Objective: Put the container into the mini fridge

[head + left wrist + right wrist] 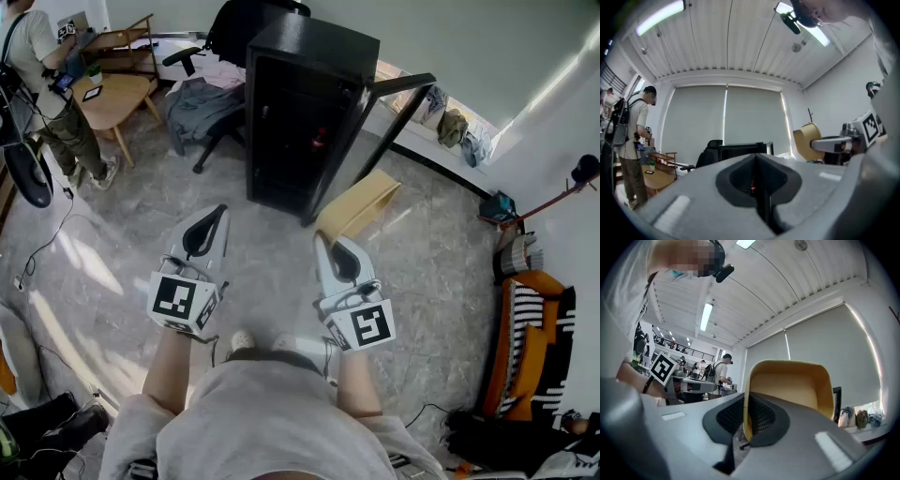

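Note:
My right gripper is shut on the rim of a tan open-topped container, which tilts forward above the floor; in the right gripper view the container fills the middle, its wall pinched between the jaws. My left gripper hangs beside it, shut with nothing in it, its jaws closed together in the left gripper view. The black mini fridge stands just ahead with its door swung open to the right; a small red item shows inside.
A black office chair with clothes stands behind the fridge. A wooden table and a standing person are at the far left. Cables run along the left floor; an orange-and-black item lies at right.

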The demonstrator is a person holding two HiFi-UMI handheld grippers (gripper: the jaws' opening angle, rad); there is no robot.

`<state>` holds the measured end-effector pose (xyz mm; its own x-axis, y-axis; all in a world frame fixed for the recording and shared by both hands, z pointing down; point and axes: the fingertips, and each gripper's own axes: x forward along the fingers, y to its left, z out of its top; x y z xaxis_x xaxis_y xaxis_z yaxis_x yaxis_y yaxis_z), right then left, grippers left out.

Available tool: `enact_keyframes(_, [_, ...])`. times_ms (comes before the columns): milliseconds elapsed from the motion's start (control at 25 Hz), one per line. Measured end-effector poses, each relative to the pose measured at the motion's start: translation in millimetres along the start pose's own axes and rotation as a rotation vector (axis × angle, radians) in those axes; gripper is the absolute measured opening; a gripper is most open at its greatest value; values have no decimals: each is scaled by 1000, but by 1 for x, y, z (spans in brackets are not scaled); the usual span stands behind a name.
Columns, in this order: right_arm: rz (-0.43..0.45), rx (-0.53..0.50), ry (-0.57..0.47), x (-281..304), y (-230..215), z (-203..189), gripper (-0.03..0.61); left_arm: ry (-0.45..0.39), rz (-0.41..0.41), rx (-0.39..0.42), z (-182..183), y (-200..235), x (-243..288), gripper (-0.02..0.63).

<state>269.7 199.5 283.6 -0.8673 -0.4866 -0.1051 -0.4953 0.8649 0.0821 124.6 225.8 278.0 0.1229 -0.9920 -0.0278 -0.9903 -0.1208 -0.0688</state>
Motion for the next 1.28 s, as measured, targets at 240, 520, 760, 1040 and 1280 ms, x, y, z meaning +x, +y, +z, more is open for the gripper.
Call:
enact_keyframes(240, [-5, -6, -2, 8, 13, 1, 5, -4, -16, -4, -2, 7, -6, 2])
enact_keyframes(520, [-13, -6, 5, 15, 23, 0, 5, -9, -30, -8, -2, 17, -10, 2])
enact_keyframes(760, [-3, 7, -7, 31, 42, 2, 5, -23, -54, 5, 2, 33, -18, 2])
enact_keyframes(1040, [-12, 7, -24, 46, 58, 1, 5, -57, -75, 8, 3, 52, -21, 2])
enact_keyframes(1280, [-9, 13, -20, 66, 43, -5, 5, -61, -80, -1, 0, 63, 4, 2])
